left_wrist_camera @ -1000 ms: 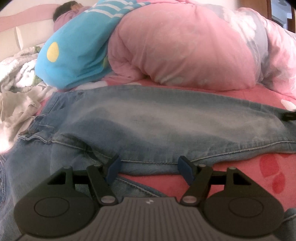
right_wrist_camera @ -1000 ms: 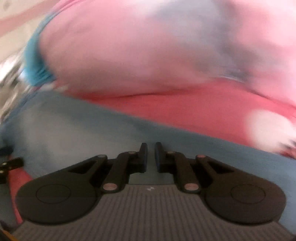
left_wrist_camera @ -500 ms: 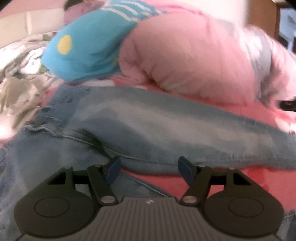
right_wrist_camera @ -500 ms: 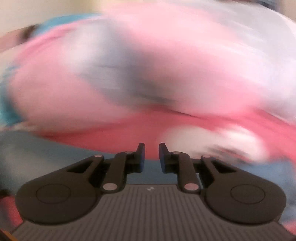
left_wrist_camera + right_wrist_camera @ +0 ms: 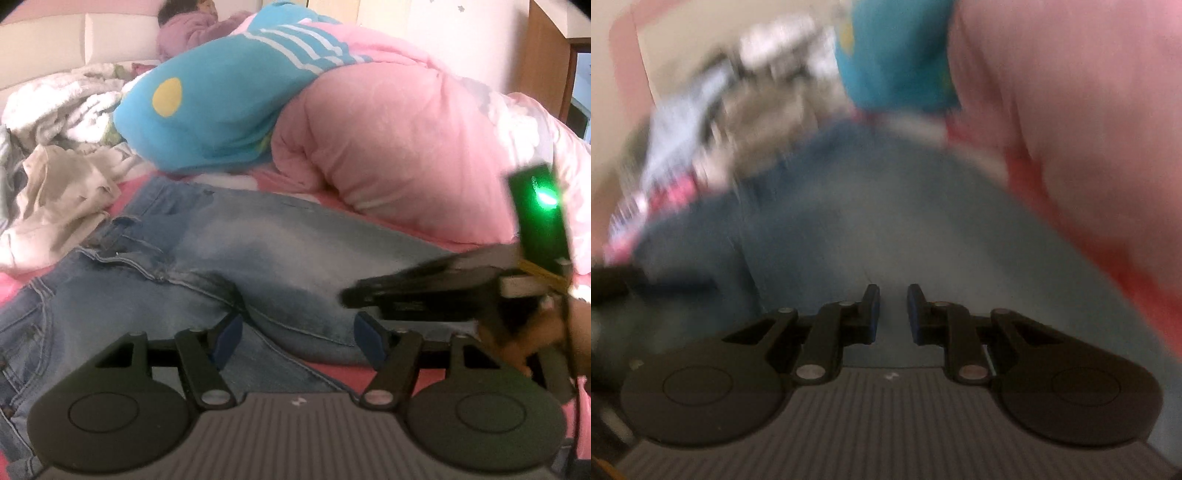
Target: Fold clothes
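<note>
Left tool [image 5: 299,330] gapes empty over jeans [image 5: 229,258]; blurred right tool [image 5: 890,314] narrowly parted, holding nothing

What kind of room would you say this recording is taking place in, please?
Most likely a bedroom: the jeans lie on a bed with a pink sheet, a bulky pink duvet is heaped behind them, and a padded headboard stands at the far end.

In a heavily blurred view, the right tool [image 5: 890,314] hovers over blue jeans [image 5: 886,206] with a narrow empty gap between its blue-padded fingers [image 5: 873,310], a pink duvet [image 5: 1071,110] at right and a turquoise pillow [image 5: 894,55] beyond.
</note>
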Motion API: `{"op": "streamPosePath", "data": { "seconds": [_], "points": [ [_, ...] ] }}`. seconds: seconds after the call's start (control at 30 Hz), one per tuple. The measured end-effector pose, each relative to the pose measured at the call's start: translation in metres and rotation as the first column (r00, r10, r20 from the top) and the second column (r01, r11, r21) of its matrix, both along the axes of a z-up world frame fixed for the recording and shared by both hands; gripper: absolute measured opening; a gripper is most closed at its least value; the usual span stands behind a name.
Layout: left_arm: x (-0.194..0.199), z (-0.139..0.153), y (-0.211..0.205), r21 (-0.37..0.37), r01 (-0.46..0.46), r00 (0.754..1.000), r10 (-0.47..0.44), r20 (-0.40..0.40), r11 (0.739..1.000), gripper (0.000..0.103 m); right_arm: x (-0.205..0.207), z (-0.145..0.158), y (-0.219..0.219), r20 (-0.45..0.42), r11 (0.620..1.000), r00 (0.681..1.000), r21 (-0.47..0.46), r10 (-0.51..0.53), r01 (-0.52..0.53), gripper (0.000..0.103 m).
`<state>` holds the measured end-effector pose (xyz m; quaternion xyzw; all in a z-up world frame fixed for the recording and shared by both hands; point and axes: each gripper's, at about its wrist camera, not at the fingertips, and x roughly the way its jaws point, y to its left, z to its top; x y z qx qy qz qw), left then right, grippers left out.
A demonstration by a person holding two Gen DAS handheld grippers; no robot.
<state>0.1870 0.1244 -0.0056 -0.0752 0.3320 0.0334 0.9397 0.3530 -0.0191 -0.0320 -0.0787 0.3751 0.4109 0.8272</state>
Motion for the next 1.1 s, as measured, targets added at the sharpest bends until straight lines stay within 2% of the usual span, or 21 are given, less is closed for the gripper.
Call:
{"op": "streamPosePath", "data": {
  "seconds": [0.1,0.23,0.3,0.37,0.43,0.53,0.57,0.63,0.77,0.9,0.97,1.1],
  "points": [
    [-0.001,0.001,-0.001,-0.016,0.008,1.0,-0.009,-0.002,1.0,0.068,-0.007,0.005,-0.026,-0.028,0.998,0.997,0.007,-0.066,0.067,0.015],
    [-0.009,0.009,-0.001,-0.035,-0.015,0.999,0.017,0.038,0.999,0.068,-0.01,0.017,-0.043,-0.018,0.992,0.993,-0.05,-0.119,0.118,0.017],
    [-0.012,0.013,0.002,-0.047,-0.05,0.997,0.052,0.062,0.998,0.068,-0.006,0.024,-0.043,0.002,0.994,0.994,-0.011,-0.112,0.112,0.017],
    [-0.01,0.014,0.008,-0.049,-0.082,0.994,0.085,0.068,0.995,0.068,-0.002,0.028,-0.031,0.0,0.993,0.995,0.068,-0.101,0.101,0.017],
    [-0.008,0.013,0.014,-0.054,-0.11,0.991,0.113,0.066,0.992,0.068,0.0,0.024,-0.017,-0.02,0.989,0.997,0.13,-0.07,0.072,0.017],
    [-0.002,0.01,0.022,-0.062,-0.144,0.988,0.147,0.053,0.988,0.068,-0.003,-0.002,0.013,-0.088,0.992,0.996,0.122,0.001,0.01,0.017],
    [-0.002,0.01,0.024,-0.062,-0.153,0.986,0.157,0.053,0.986,0.068,-0.01,-0.011,0.018,-0.088,0.995,0.996,0.101,0.018,-0.009,0.017],
    [-0.002,0.011,0.027,-0.074,-0.168,0.984,0.172,0.051,0.983,0.068,-0.023,-0.015,0.018,-0.023,0.995,1.0,0.1,0.01,-0.008,0.017],
    [-0.005,0.014,0.027,-0.075,-0.159,0.983,0.165,0.076,0.984,0.068,-0.013,0.001,0.005,-0.064,0.988,0.997,0.145,-0.05,0.059,0.017],
    [0.0,0.009,0.022,-0.081,-0.118,0.992,0.122,0.039,0.99,0.068,0.001,0.014,-0.01,-0.008,0.968,0.984,0.179,-0.176,0.174,0.017],
    [0.002,0.005,0.021,-0.104,-0.098,0.995,0.1,0.016,0.99,0.068,0.016,0.017,-0.018,-0.019,0.942,0.964,0.209,-0.264,0.262,0.017],
    [0.002,0.002,0.018,-0.128,-0.075,0.997,0.075,-0.003,0.989,0.068,0.05,-0.004,-0.034,-0.123,0.872,0.897,0.211,-0.424,0.441,0.018]
  ]
}}
